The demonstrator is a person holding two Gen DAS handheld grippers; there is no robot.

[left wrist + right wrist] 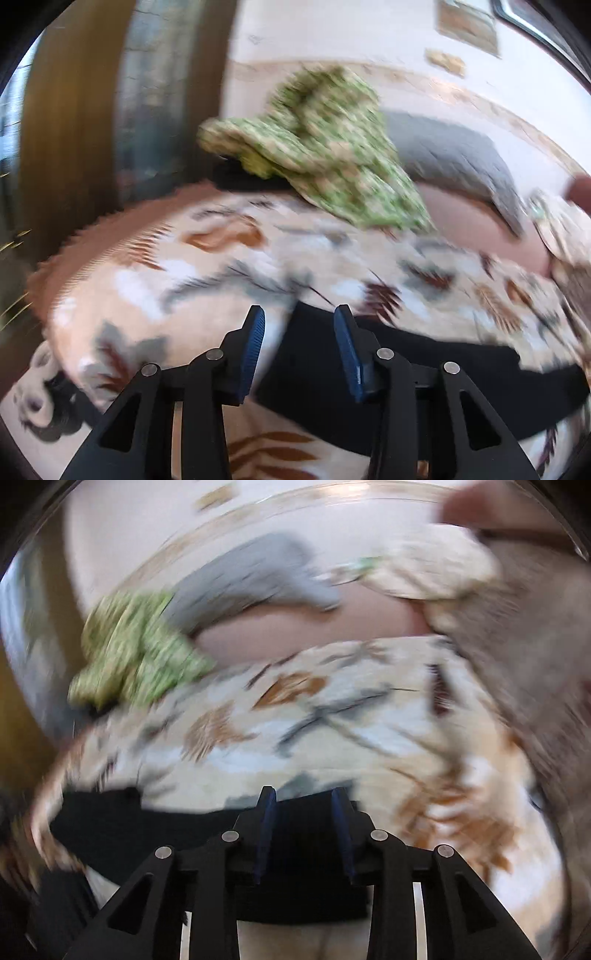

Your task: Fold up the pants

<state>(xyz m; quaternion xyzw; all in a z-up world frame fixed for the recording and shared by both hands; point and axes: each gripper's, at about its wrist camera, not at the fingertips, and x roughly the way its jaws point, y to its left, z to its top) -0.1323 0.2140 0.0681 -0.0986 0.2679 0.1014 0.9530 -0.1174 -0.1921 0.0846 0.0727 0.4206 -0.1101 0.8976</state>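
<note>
Near edge of bedspread [207, 266]: black pants [424, 373] laid flat for folding; left gripper [299, 325] and right gripper [303, 801] both released, straddling fabric.

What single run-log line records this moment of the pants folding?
step: reaching | left hand-held gripper: open over black pants | right hand-held gripper: open over pants | surface: leaf-print blanket | both views blurred

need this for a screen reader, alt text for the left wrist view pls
The left gripper, jaws open, hovers over black pants lying on a leaf-patterned bedspread. Behind lie a crumpled green floral garment and a grey garment; the view is motion-blurred.
</note>
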